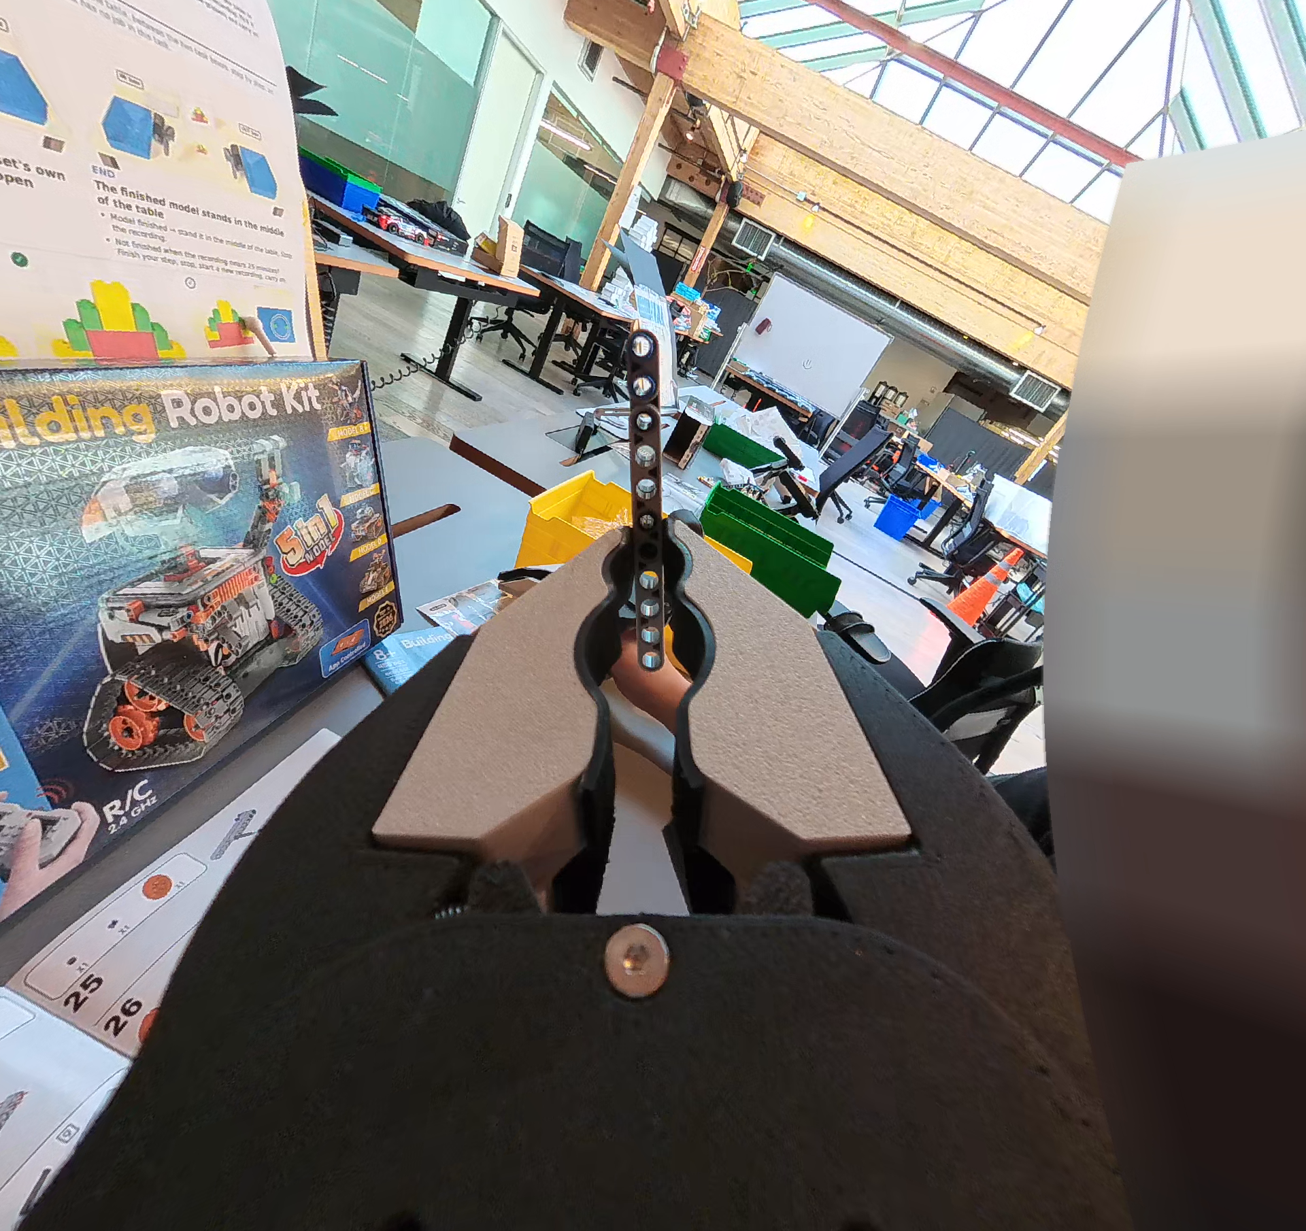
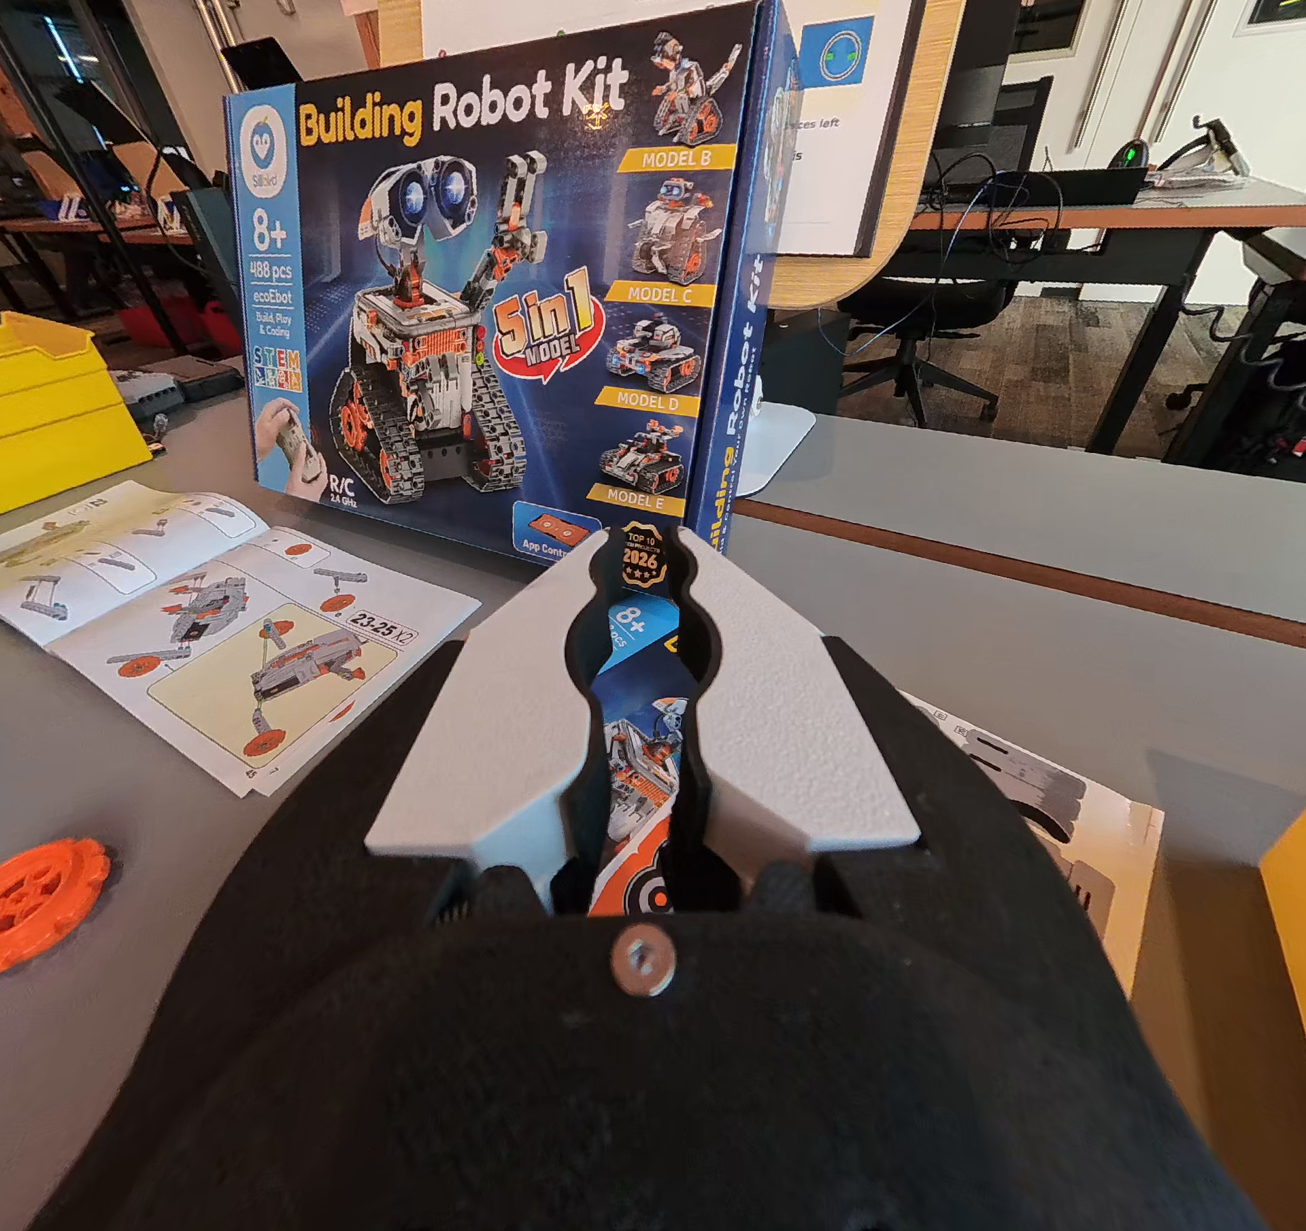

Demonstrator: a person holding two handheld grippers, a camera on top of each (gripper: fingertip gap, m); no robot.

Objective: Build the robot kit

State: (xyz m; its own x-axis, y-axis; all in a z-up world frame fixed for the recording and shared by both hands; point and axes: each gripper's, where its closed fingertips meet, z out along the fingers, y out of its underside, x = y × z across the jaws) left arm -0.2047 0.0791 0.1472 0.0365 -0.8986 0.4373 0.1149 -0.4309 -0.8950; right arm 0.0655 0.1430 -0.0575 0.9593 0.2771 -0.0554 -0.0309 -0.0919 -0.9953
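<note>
Black beam (image 1: 646,490) upright in left jaws

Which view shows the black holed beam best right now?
The left wrist view: the black holed beam stands upright, clamped between the left gripper tips, its row of holes clear against the room. The right wrist view shows nothing of it, only the kit box.

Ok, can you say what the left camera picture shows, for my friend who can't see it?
The left gripper is shut on a long black beam with holes, held upright in the air. A blue robot kit box stands to its left on the grey table, and yellow and green bins sit behind it.
</note>
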